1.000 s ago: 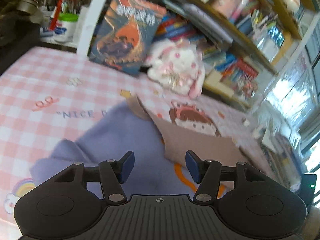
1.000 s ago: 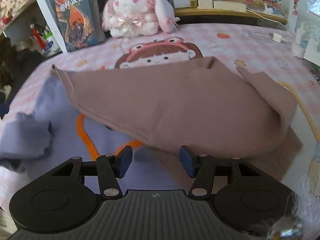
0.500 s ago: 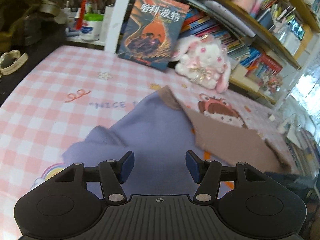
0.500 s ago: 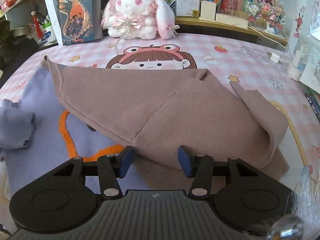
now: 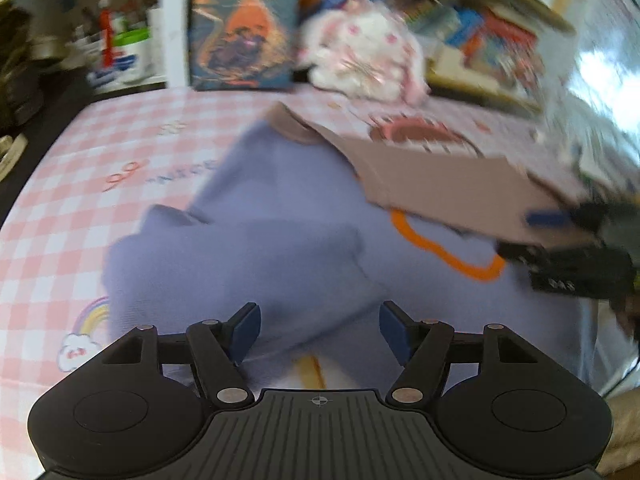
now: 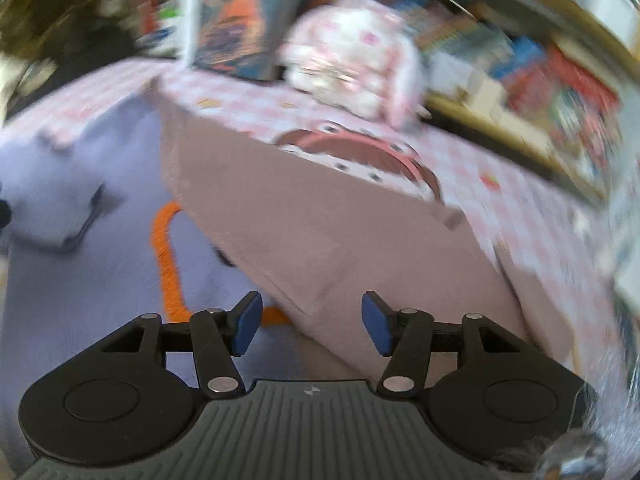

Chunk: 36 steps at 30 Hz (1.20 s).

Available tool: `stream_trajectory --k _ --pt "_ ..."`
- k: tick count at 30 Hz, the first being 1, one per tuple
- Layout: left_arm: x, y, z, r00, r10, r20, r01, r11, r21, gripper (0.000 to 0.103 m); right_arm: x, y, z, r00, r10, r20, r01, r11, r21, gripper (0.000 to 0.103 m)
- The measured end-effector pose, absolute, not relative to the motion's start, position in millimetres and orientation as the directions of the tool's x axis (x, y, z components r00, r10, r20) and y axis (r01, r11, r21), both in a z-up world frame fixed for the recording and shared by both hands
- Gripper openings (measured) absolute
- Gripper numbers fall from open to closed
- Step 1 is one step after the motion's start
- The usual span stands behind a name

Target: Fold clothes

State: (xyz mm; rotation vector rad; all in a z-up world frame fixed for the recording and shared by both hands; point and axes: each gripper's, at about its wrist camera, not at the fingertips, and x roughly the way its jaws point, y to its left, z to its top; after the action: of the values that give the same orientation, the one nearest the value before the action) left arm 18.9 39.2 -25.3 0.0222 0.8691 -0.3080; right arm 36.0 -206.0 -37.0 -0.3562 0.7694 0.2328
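A lavender sweater (image 5: 280, 240) with an orange outline print (image 5: 448, 256) lies spread on the pink checked cloth (image 5: 60, 216). A folded brown garment (image 5: 448, 184) lies across its far right part, also the brown garment (image 6: 340, 232) in the right wrist view. My left gripper (image 5: 318, 330) hovers over the lavender sweater's near edge, jaws opening, nothing between the pads. My right gripper (image 6: 310, 324) hovers over the brown garment's near edge beside the lavender sweater (image 6: 80, 280), jaws opening, empty. The right gripper (image 5: 568, 240) also shows at the right of the left wrist view.
A white and pink plush rabbit (image 5: 360, 56) and an upright book (image 5: 244, 24) stand at the far edge of the cloth. Bookshelves (image 5: 500, 40) run behind. Jars and pens (image 5: 120, 52) sit on a side shelf at the far left.
Both views have swung and blurred. The left gripper has moved over the lavender sweater and its jaws stand wider. The right gripper's jaws have widened slightly and its view has rolled.
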Motion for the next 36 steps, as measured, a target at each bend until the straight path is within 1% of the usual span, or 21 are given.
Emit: stream_trajectory --k 2,4,5,6,7,8,9,10,14,17,20,22,24,26,29,31,33,34,35,36 --pt "16.5 24.6 -31.7 0.608 -0.244 -0.756 0.313 0.948 -0.054 0.068 38.0 -196.0 -43.2 0.699 0.073 -0.712 -0.388 0.874 -0.292 0.053" --pt "17.8 12.8 -37.2 0.613 -0.208 -0.762 0.333 0.943 0.011 0.071 45.0 -193.2 -44.8 0.708 0.066 -0.703 -0.395 0.863 -0.316 0.049" --pt "19.8 8.5 -40.7 0.614 -0.178 -0.769 0.340 0.939 0.054 0.071 48.8 -192.1 -45.3 0.713 0.063 -0.699 -0.396 0.858 -0.327 0.032" --pt "22.1 6.0 -44.0 0.620 -0.143 -0.772 0.341 0.935 0.100 0.071 53.9 -191.5 -44.4 0.717 0.060 -0.694 -0.393 0.858 -0.332 0.020" --pt "24.1 4.3 -46.8 0.626 -0.111 -0.772 0.341 0.929 0.142 0.066 59.3 -191.0 -43.1 0.722 0.057 -0.689 -0.389 0.858 -0.336 0.015" --pt "25.2 5.5 -47.6 0.635 -0.095 -0.767 0.339 0.926 0.166 0.055 65.0 -192.0 -37.8 0.737 0.058 -0.674 -0.378 0.862 -0.339 0.007" --pt "26.3 9.4 -46.1 0.645 -0.089 -0.759 0.330 0.928 0.172 0.016 70.8 -193.3 -31.8 0.752 0.059 -0.656 -0.366 0.866 -0.341 0.007" --pt "28.1 15.8 -42.6 0.655 -0.079 -0.751 0.307 0.937 0.169 0.004 76.5 -194.6 -25.8 0.767 0.060 -0.638 -0.354 0.870 -0.343 0.007" --pt "38.7 64.2 -13.5 0.726 -0.048 -0.685 0.138 0.987 0.077 0.003 108.2 -220.9 12.0 0.841 0.004 -0.541 -0.213 0.922 -0.324 0.006" --pt "51.7 117.6 15.8 0.782 0.012 -0.623 -0.025 1.000 -0.012 0.003 137.4 -243.2 35.9 0.863 -0.044 -0.504 -0.136 0.939 -0.315 0.006" --pt "63.8 167.0 45.2 0.828 0.087 -0.554 -0.155 0.985 -0.077 0.003 161.7 -256.1 45.0 0.859 -0.071 -0.507 -0.115 0.938 -0.327 0.006" --pt "70.2 192.5 60.7 0.848 0.128 -0.515 -0.213 0.971 -0.109 0.003 178.0 -261.8 45.5 0.844 -0.085 -0.530 -0.115 0.936 -0.333 0.006" --pt "77.6 211.0 70.9 0.860 0.152 -0.487 -0.248 0.959 -0.139 0.003 190.6 -260.8 38.6 0.814 -0.077 -0.576 -0.142 0.935 -0.325 0.006" --pt "86.2 219.9 71.6 0.858 0.181 -0.481 -0.277 0.951 -0.135 0.003 203.0 -259.3 31.1 0.781 -0.067 -0.622 -0.170 0.934 -0.314 0.006" --pt "101.3 230.9 61.9 0.838 0.209 -0.505 -0.301 0.947 -0.108 0.003 216.3 -250.7 15.8 0.767 -0.094 -0.634 -0.157 0.932 -0.328 0.006" --pt "112.4 235.5 54.8 0.814 0.230 -0.534 -0.312 0.948 -0.066 0.003 228.7 -248.1 8.8 0.767 -0.139 -0.626 -0.085 0.945 -0.314 0.006" --pt "117.4 239.8 49.6 0.790 0.245 -0.562 -0.325 0.945 -0.045 0.004 242.3 -248.9 2.5 0.751 -0.170 -0.639 -0.025 0.958 -0.285 0.006" --pt "118.3 241.0 47.0 0.777 0.249 -0.578 -0.331 0.943 -0.039 0.009 248.0 -249.8 -2.4 0.740 -0.195 -0.644 -0.010 0.954 -0.300 0.006" --pt "117.9 239.7 43.9 0.761 0.252 -0.598 -0.335 0.942 -0.030 0.011 253.4 -250.7 -7.6 0.728 -0.221 -0.649 0.003 0.948 -0.319 0.007" --pt "116.8 237.8 41.0 0.748 0.251 -0.615 -0.333 0.943 -0.021 0.013 256.8 -251.3 -12.7 0.715 -0.242 -0.656 0.002 0.939 -0.343 0.011"
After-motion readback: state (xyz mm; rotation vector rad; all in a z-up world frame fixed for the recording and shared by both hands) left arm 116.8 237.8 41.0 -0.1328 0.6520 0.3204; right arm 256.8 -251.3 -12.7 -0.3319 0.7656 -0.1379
